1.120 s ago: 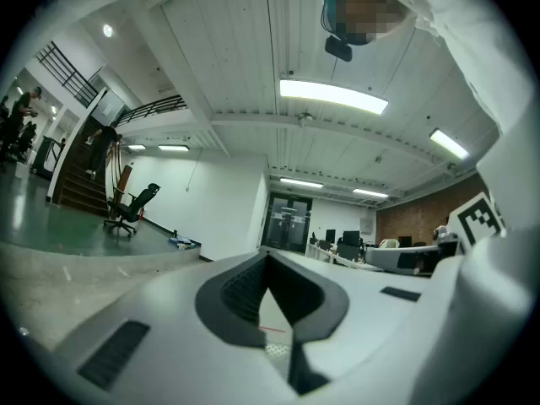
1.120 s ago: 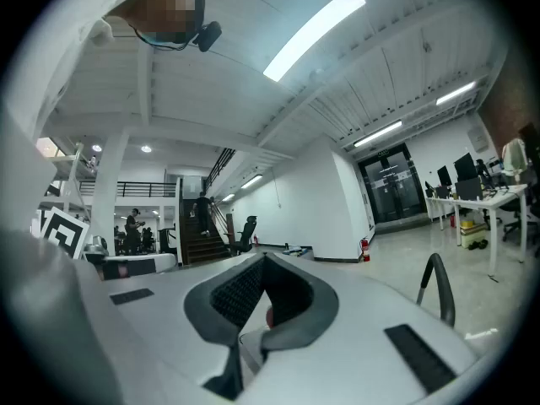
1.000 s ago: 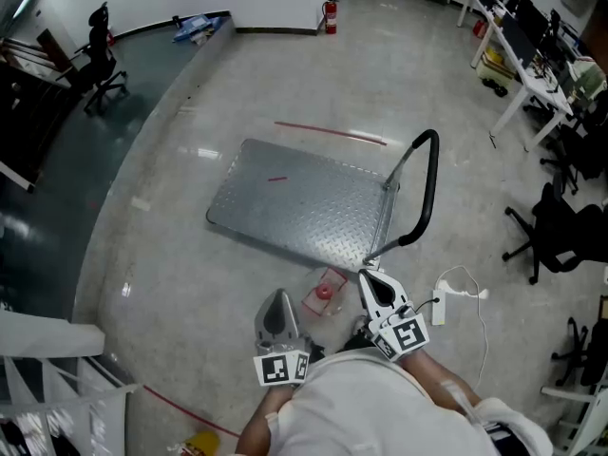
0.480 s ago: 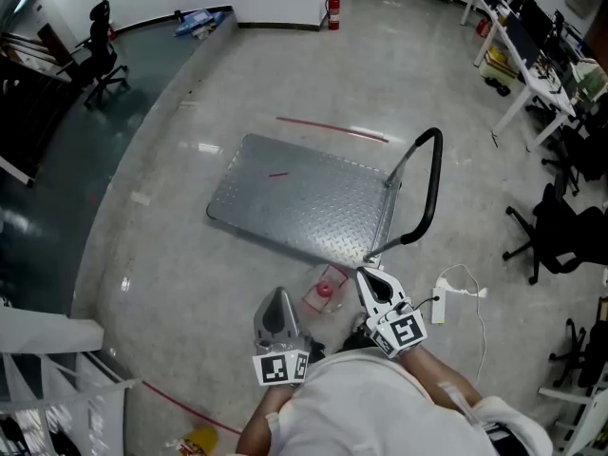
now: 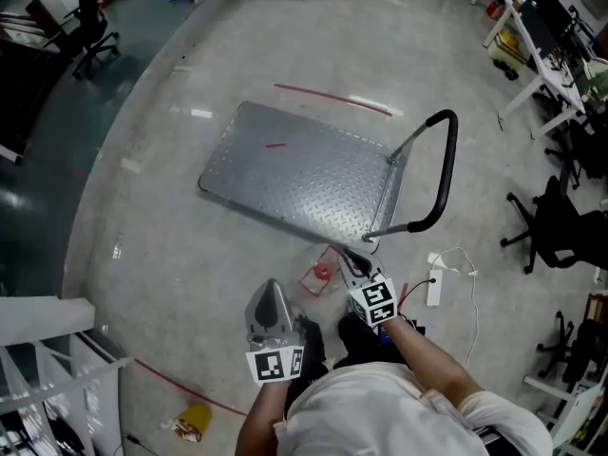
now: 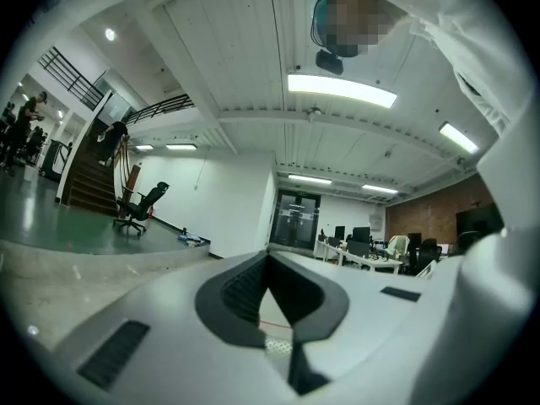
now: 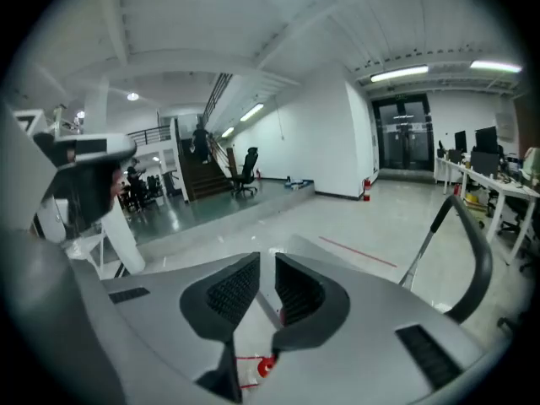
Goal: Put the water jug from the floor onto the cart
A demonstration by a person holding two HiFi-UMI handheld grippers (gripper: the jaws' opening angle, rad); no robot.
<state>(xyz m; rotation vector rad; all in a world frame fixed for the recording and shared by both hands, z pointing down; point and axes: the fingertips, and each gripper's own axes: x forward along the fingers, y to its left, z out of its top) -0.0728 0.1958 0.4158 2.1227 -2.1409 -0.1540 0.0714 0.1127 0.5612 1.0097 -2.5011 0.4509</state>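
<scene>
The clear water jug (image 5: 320,275) with a red cap (image 7: 266,365) stands on the floor by the near edge of the grey steel cart (image 5: 294,183). The cart's black handle (image 5: 442,174) rises at the right. My right gripper (image 5: 348,256) tilts down just right of the jug. Its jaws are opening, with a narrow gap in the right gripper view (image 7: 267,264) and nothing between them. My left gripper (image 5: 269,291) hangs level, nearer than the jug and to its left. Its jaws (image 6: 268,260) meet at the tips, empty.
A white power strip (image 5: 434,291) with its cable lies on the floor right of the jug. Red tape (image 5: 332,100) marks the floor beyond the cart. Office chairs (image 5: 560,231) and desks stand at the right. A white railing (image 5: 47,350) and yellow litter (image 5: 193,418) are at lower left.
My right gripper has dropped and tipped downward, ending close beside the jug. The left gripper has shifted a little. The jug and cart have not moved.
</scene>
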